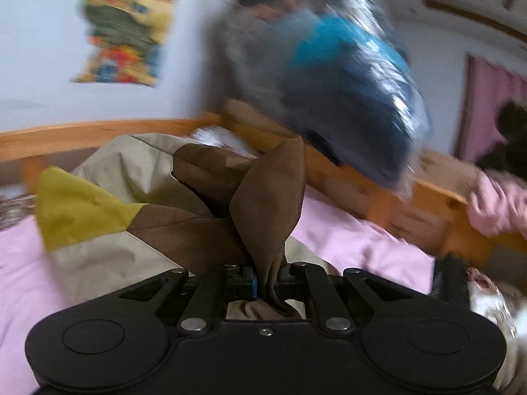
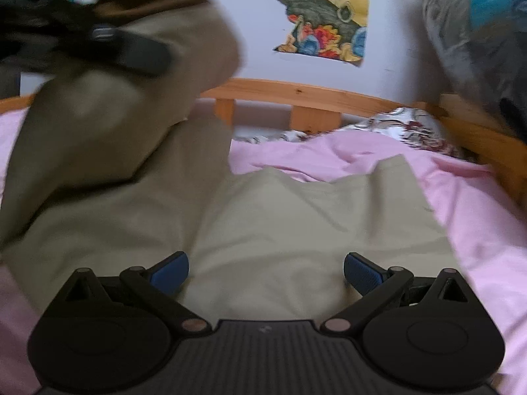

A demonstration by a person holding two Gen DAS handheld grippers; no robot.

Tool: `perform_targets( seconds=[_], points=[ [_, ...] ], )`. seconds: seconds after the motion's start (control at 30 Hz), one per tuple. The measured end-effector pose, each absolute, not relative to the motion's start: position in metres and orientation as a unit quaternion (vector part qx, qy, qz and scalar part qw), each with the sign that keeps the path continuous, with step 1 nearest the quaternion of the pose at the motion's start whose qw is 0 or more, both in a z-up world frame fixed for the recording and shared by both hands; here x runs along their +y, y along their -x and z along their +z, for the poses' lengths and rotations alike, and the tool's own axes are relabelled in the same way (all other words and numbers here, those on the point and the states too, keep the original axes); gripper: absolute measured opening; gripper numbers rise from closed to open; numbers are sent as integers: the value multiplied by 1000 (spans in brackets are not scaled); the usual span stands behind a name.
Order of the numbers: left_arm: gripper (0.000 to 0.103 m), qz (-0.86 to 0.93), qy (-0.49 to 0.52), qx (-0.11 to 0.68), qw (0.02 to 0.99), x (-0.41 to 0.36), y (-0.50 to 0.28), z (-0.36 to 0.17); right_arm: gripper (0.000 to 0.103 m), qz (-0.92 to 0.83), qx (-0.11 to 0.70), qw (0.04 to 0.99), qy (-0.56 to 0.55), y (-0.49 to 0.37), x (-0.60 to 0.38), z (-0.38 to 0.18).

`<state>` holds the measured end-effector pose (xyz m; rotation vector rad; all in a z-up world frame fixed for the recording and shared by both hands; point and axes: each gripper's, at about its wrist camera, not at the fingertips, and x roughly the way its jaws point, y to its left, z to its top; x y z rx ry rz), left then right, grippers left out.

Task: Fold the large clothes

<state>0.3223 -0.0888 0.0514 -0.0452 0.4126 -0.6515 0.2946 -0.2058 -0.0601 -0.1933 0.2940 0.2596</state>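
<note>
Garment: a large beige garment (image 2: 296,217) with brown (image 1: 263,204) and mustard-yellow panels (image 1: 75,210), spread partly flat on the pink bed sheet (image 2: 477,214), with one part lifted into the air on the left.
Left gripper (image 1: 266,279): jaws closed tight on a bunched fold of the brown fabric, which rises from between them in a twisted peak.
Right gripper (image 2: 266,271): jaws wide apart, holding nothing, hovering low over the flat beige panel, blue pads (image 2: 362,273) on either side of bare cloth.
Step in hand: judging by the lift, the left side is carrying a section up and over to lay it across the flat part.
How to do it well: keep the left grip firm, since the pinch looks bunched and could slip; carry the cloth across under light tension so that it lands smooth, not crumpled.
Right side's job: likely to pin or pinch the flat panel near its edge so that the base does not drag with the fold.
Surroundings: wooden bed frame (image 2: 296,93) behind, a colourful poster (image 2: 326,13) on the wall, a floral pillow (image 2: 405,128) at the head.
Uncertain: the kind of garment; both views are motion-blurred.
Risk: the lifted cloth may fold back on itself unevenly.
</note>
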Motion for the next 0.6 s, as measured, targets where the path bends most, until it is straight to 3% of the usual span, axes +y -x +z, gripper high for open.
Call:
perform_targets(
  seconds=[0.23,0.4,0.6],
  points=[
    [11,-407,-32,260,875,-160,-356,25,103,-1,132,983,131,-271,-281,-46],
    [13,-427,-100,296,849,-202,-363,-4,103,-78,104,990,61,-272,-337,-29],
    [19,-450,-67,353,818,-219,-383,-45,103,-102,97,990,1,-273,-361,-30]
  ],
)
